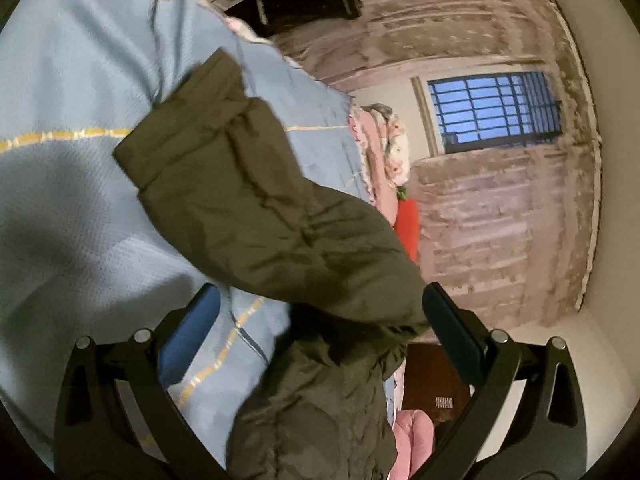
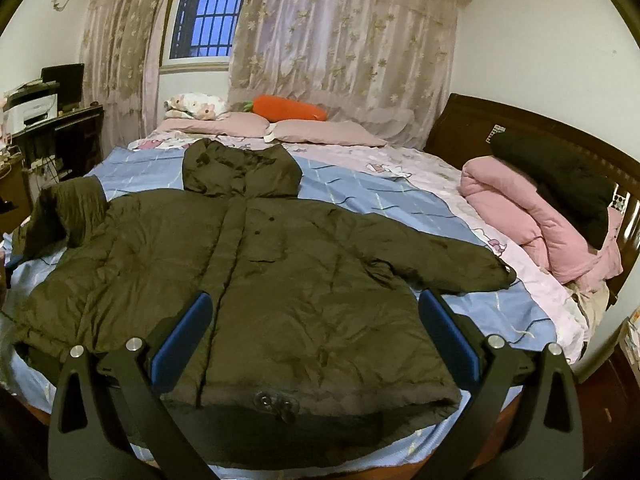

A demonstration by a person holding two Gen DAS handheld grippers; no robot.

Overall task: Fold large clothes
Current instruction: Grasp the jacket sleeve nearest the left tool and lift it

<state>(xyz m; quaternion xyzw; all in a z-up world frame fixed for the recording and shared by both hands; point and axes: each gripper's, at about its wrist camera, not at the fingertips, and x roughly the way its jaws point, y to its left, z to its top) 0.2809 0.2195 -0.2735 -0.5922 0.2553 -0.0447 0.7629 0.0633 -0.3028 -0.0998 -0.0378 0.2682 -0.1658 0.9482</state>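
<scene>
Coat (image 2: 280, 280): dark olive green. Bedsheet (image 2: 360, 196): pale blue, yellow and navy grid lines. Quilt (image 2: 532, 220), right of frame: pink. Carrot pillow (image 2: 290, 109): orange. Curtains (image 2: 340, 40): beige-pink, floral. Tool pads (image 2: 182, 340): blue.

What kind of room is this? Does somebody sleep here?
Most likely a bedroom. There is a big bed with pillows at the far end, a folded pink quilt by the headboard, and curtains over a barred window.

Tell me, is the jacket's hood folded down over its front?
No, in the right wrist view the hood lies flat on the bed above the collar of the olive jacket, away from its front.
</scene>
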